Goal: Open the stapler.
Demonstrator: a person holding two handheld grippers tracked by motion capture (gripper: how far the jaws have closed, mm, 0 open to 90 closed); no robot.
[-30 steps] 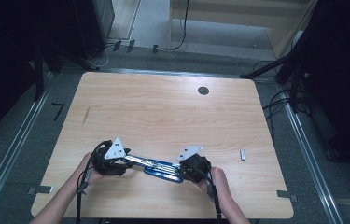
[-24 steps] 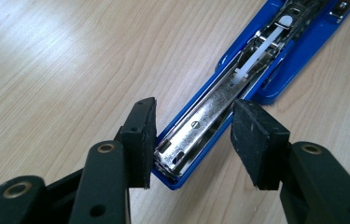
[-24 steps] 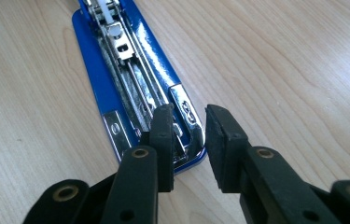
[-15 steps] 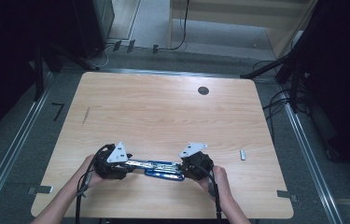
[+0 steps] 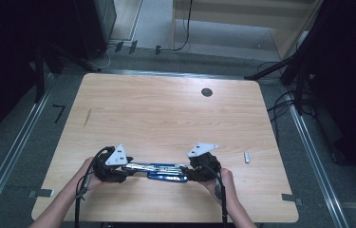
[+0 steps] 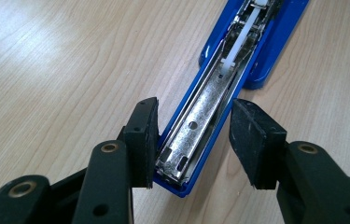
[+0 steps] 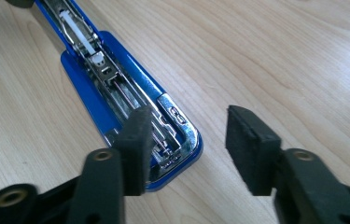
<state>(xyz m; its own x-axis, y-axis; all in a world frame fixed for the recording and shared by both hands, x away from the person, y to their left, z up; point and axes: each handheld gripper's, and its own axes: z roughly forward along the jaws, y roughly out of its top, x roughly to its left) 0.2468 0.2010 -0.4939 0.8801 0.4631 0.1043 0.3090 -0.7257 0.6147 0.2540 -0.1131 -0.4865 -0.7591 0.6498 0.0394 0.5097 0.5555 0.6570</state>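
Observation:
A blue stapler [image 5: 159,168] lies opened out flat near the table's front edge, its metal staple channel facing up. My left gripper [image 5: 129,167] is at the stapler's left end. In the left gripper view the left gripper [image 6: 193,135] is open, its jaws straddling the tip of the stapler's metal channel [image 6: 200,112]; the left pad is close to the blue edge and the right pad stands apart. My right gripper [image 5: 187,172] is at the other end. In the right gripper view the right gripper [image 7: 191,140] is open: one jaw is over the stapler's rounded end [image 7: 116,88], the other over bare wood.
A small pale object [image 5: 247,157] lies on the wooden table [image 5: 166,118] right of my right hand. A dark round hole [image 5: 207,92] sits near the far edge. Cables and dark stands surround the table on the floor.
My left gripper has shifted slightly toward the near edge and settled at the stapler's left end. The right gripper and the stapler have barely moved.

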